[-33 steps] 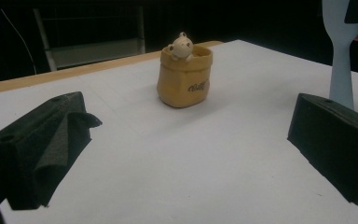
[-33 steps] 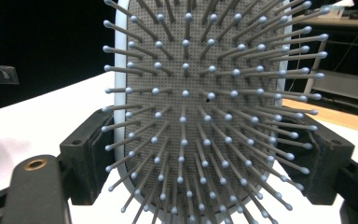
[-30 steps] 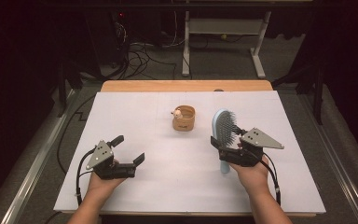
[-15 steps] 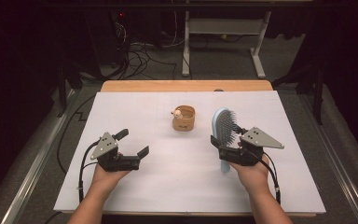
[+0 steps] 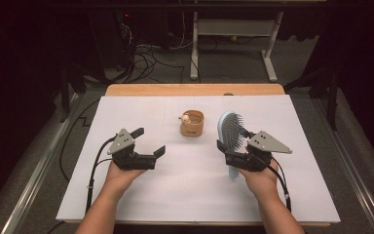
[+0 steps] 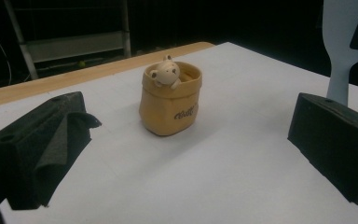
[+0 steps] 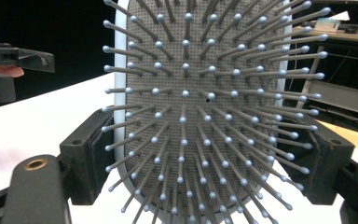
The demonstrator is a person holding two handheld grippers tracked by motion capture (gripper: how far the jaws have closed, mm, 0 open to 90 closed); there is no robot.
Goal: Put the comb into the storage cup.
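Note:
A small tan pouch-shaped cup [image 5: 192, 124] with a bear figure peeking over its rim stands upright at the table's middle back. My left gripper [image 5: 149, 142] hovers to its near left, jaws open with nothing between them. In the left gripper view the cup [image 6: 170, 100] stands ahead between the two open jaws of that gripper [image 6: 189, 135], still apart from them. My right gripper [image 5: 233, 145] is shut on a pale blue hairbrush [image 5: 230, 127], held upright right of the cup. Its grey bristle pad [image 7: 205, 107] faces the camera, with the jaws clamped on both side edges of the head.
A white sheet [image 5: 190, 195] covers the table, and a wooden strip [image 5: 195, 89] shows along the far edge. Cables and a metal desk frame [image 5: 233, 29] lie on the dark floor beyond. The brush's back [image 6: 342, 37] rises at the right of the left gripper view.
My left gripper has moved right and away from the person, toward the cup, rising slightly. The right gripper and the brush have stayed still.

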